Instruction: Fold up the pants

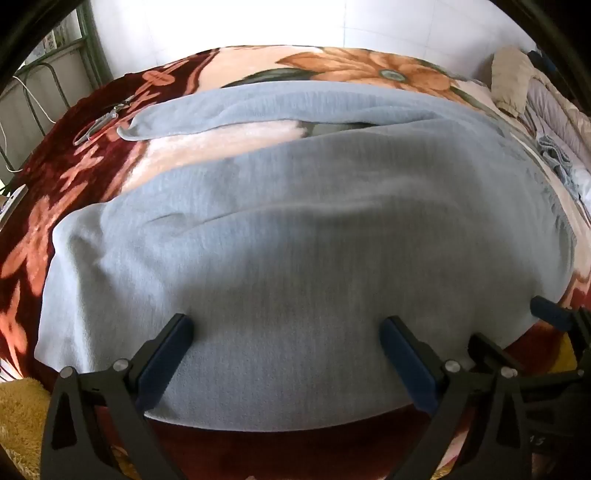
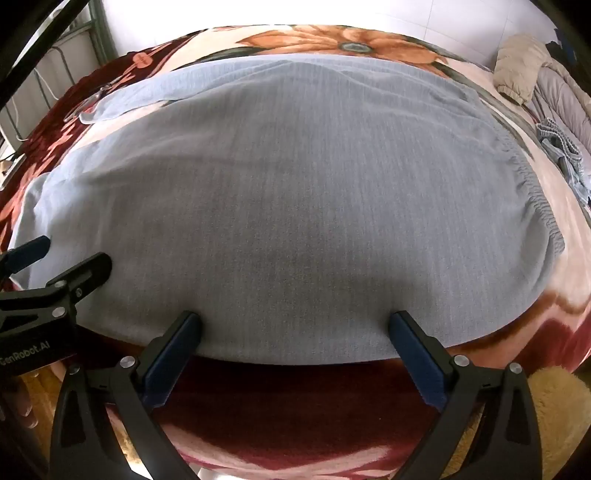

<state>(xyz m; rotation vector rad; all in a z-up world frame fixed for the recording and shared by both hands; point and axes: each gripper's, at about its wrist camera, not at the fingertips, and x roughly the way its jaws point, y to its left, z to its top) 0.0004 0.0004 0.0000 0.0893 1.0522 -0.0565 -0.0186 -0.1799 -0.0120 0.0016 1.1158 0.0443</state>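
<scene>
The pants (image 1: pixel 295 229) are soft, fuzzy, and light blue-gray. They lie spread out flat on a fluffy blanket (image 1: pixel 55 206) with big orange flowers on dark red. The left gripper (image 1: pixel 286 325) and the right gripper (image 2: pixel 295 319) both hang wide open over the near edge, holding nothing. Only the right view shows the bunchy waistband (image 2: pixel 532 195) clearly. Behind is a white wall (image 1: pixel 258 22).
</scene>
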